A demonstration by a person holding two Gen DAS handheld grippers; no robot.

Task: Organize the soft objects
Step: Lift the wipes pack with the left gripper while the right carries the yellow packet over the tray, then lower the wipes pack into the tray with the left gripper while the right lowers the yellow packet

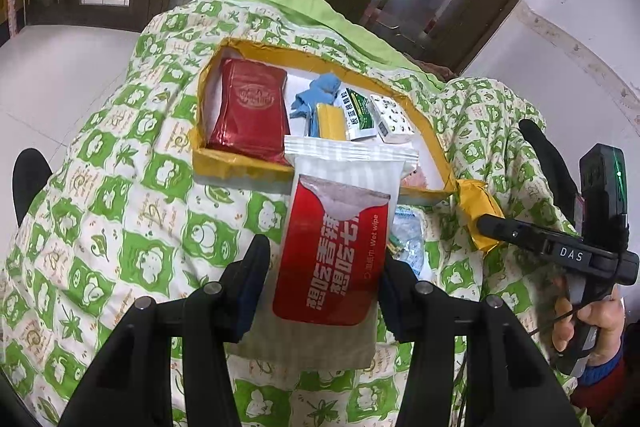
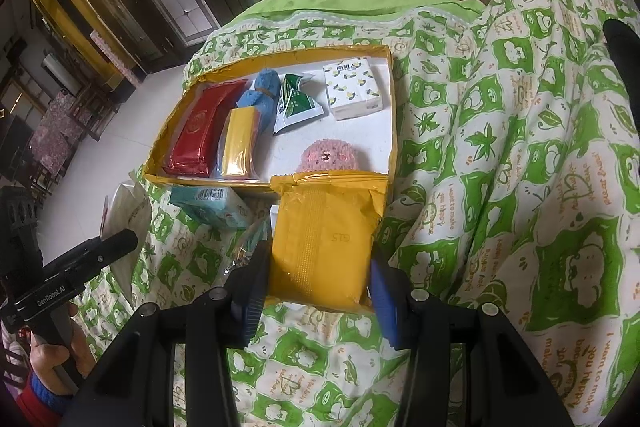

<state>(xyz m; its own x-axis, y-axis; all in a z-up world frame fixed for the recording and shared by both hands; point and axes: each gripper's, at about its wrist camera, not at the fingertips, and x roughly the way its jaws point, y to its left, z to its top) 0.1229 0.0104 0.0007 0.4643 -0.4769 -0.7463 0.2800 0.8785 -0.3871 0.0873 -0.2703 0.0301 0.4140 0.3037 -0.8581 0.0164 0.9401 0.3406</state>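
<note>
Now wet-wipe packet [image 1: 336, 247] sits between left fingers [image 1: 254, 279]; yellow packet [image 2: 324, 247] between right.

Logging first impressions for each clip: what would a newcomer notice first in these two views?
Each gripper is shut on a packet: the left gripper on a red wet wipe pack, the right gripper on a yellow packet. Beyond them, a yellow-rimmed box sits on a green-and-white quilt, already holding a red foil pouch, a blue cloth toy and a pink plush.

The yellow packet [image 2: 324, 243] covers the lower half of the pink plush toy [image 2: 327, 155] (its face only partly shows). The wet wipe pack [image 1: 336, 251] hides the tray's [image 1: 240, 167] near rim.
</note>
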